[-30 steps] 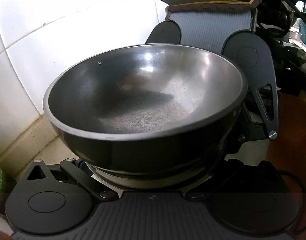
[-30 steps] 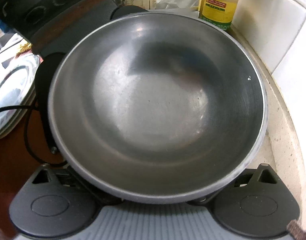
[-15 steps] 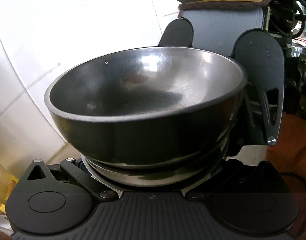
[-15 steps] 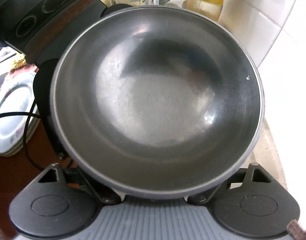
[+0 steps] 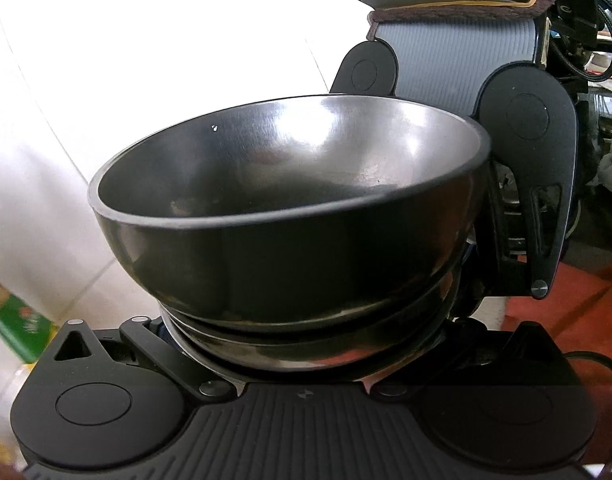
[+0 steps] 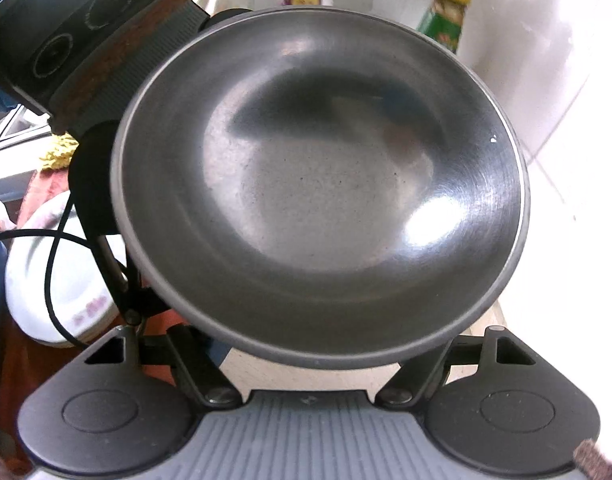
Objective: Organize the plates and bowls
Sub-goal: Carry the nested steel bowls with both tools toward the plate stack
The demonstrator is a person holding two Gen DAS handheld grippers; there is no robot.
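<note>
While we carry the stacked steel bowls (image 5: 289,216) clear of the tabletop (image 6: 306,376), the left gripper (image 5: 306,344) and right gripper (image 6: 310,344) cradle them from opposite sides; whether either is clenched, we cannot tell; white plates (image 6: 65,280) lie nearby

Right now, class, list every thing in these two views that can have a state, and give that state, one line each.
steel bowl: empty, upright, lifted, nested on a second bowl.
second bowl: under the first, only its lower wall shows.
left gripper: at the stack's base, fingertips hidden.
right gripper: at the bowl's near edge, fingertips hidden.
white plates: stacked flat, a black cable across them.
green-labelled jar: upright, lid on.
</note>
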